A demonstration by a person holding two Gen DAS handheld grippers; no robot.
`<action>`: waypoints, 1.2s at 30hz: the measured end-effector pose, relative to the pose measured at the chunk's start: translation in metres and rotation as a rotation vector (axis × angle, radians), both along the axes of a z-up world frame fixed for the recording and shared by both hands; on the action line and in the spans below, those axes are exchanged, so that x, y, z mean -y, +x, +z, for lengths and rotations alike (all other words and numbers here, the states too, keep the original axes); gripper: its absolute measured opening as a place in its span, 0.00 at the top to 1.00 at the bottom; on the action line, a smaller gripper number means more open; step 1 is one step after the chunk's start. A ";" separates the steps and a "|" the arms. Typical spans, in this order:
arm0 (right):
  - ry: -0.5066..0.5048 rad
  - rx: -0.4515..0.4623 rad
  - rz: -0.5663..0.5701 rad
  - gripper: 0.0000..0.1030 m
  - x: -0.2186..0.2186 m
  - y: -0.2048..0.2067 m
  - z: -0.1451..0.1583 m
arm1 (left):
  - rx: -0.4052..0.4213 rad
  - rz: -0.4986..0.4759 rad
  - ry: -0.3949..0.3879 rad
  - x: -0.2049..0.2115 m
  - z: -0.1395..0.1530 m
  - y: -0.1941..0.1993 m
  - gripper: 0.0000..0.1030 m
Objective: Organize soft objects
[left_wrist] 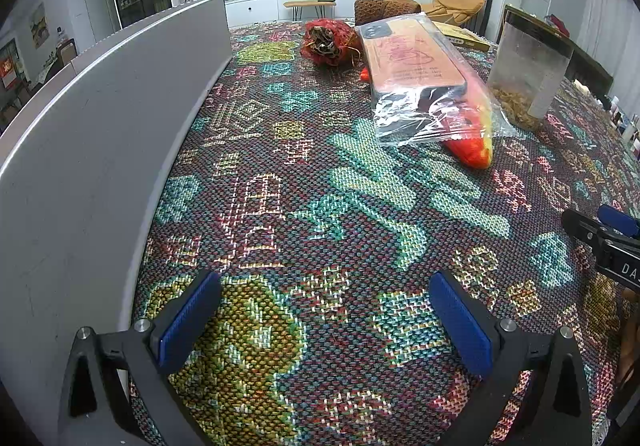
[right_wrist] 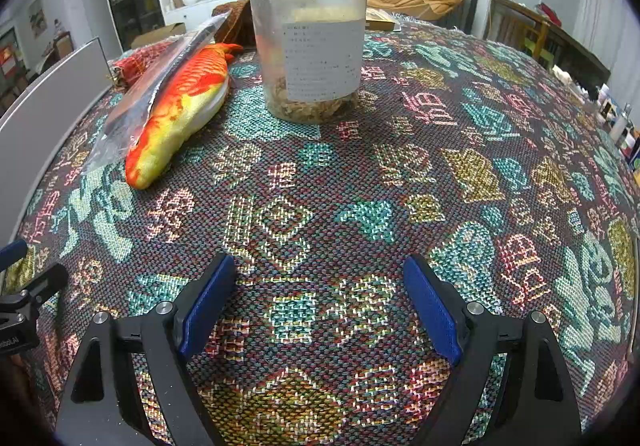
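An orange and yellow plush fish [right_wrist: 180, 106] lies on the patterned tablecloth, partly under a flat packet in a clear plastic bag [left_wrist: 416, 70]; its orange end [left_wrist: 472, 150] shows in the left wrist view. A red mesh bundle [left_wrist: 328, 42] lies farther back; in the right wrist view [right_wrist: 136, 62] it is partly hidden behind the bag. My left gripper [left_wrist: 324, 322] is open and empty, low over the cloth. My right gripper [right_wrist: 320, 306] is open and empty, also well short of the fish.
A clear jar with a black lid [right_wrist: 310, 46] stands right of the fish. A grey upright panel [left_wrist: 100, 126] runs along the table's left side. A flat yellow box [left_wrist: 464, 36] lies at the far edge. The right gripper's side shows at the left view's edge [left_wrist: 604, 242].
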State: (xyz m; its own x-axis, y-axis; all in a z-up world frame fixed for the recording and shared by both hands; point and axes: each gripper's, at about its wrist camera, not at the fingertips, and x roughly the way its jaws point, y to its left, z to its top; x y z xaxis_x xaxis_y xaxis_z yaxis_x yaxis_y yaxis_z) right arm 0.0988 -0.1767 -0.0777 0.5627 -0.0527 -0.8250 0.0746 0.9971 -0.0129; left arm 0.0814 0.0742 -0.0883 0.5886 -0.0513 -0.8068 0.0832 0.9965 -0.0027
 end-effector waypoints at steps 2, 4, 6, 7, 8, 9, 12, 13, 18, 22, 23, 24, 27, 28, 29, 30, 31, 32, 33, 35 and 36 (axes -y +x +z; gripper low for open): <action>0.000 0.000 0.000 0.15 0.000 0.000 0.000 | 0.000 0.000 0.000 0.000 0.000 0.000 0.00; 0.000 -0.001 -0.001 0.15 0.000 0.000 0.000 | 0.000 -0.001 -0.001 -0.001 0.000 -0.001 0.00; 0.000 -0.002 -0.001 0.15 0.000 0.000 0.000 | -0.002 -0.002 -0.002 -0.001 0.000 0.000 0.00; 0.000 -0.002 -0.001 0.15 0.000 0.000 0.000 | -0.008 -0.004 -0.002 -0.001 0.000 0.000 0.00; 0.000 -0.002 -0.001 0.15 0.000 0.000 0.000 | -0.021 -0.002 -0.002 -0.001 0.002 0.002 0.00; 0.000 -0.002 -0.001 0.15 0.000 0.000 0.000 | -0.028 0.009 -0.009 -0.001 0.005 0.005 0.00; 0.000 -0.002 -0.001 0.15 0.000 0.000 0.000 | 0.006 0.014 -0.061 -0.001 0.021 0.011 0.00; 0.000 -0.002 -0.001 0.15 0.000 0.000 0.000 | 0.023 0.006 -0.071 0.001 0.030 0.015 0.00; 0.002 -0.003 -0.001 0.14 0.002 0.001 -0.001 | 0.079 -0.051 -0.048 0.020 0.062 0.048 0.00; 0.002 -0.003 -0.001 0.14 0.002 0.001 -0.001 | 0.075 -0.093 -0.037 0.041 0.074 0.095 0.00; 0.002 -0.003 -0.001 0.14 0.002 0.001 -0.001 | 0.070 -0.099 -0.042 0.043 0.076 0.103 0.00; 0.002 -0.003 -0.001 0.14 0.002 0.001 -0.001 | 0.059 -0.102 -0.057 0.046 0.074 0.114 0.00; 0.002 -0.003 -0.001 0.14 0.002 0.001 -0.001 | -0.012 -0.076 -0.150 0.050 0.063 0.149 0.00; 0.002 -0.003 -0.001 0.14 0.002 0.001 -0.001 | -0.041 -0.069 -0.194 0.052 0.058 0.162 0.00; 0.002 -0.003 -0.001 0.14 0.002 0.002 -0.001 | -0.060 -0.066 -0.203 0.055 0.053 0.170 0.00; 0.002 -0.003 -0.001 0.14 0.002 0.001 -0.001 | -0.088 -0.065 -0.188 0.059 0.047 0.180 0.00; 0.002 -0.003 -0.001 0.13 0.002 0.001 -0.001 | -0.103 -0.065 -0.167 0.062 0.042 0.186 0.00; 0.003 -0.003 -0.001 0.13 0.002 0.002 -0.001 | -0.116 -0.066 -0.155 0.063 0.037 0.191 0.00; 0.003 -0.003 -0.001 0.13 0.001 0.002 -0.001 | -0.128 -0.069 -0.154 0.064 0.033 0.196 0.00; 0.005 -0.003 0.000 0.13 0.001 0.003 -0.001 | -0.116 -0.098 -0.216 0.061 0.034 0.195 0.24; 0.005 -0.003 0.000 0.13 0.001 0.003 -0.002 | -0.108 -0.092 -0.229 0.059 0.037 0.192 0.27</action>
State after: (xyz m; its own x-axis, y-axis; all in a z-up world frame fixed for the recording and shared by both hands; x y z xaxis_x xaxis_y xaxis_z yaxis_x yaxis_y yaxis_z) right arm 0.1020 -0.1778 -0.0794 0.5600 -0.0487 -0.8271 0.0749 0.9972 -0.0080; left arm 0.2738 0.0154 -0.0517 0.4842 -0.2889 -0.8259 0.1608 0.9572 -0.2406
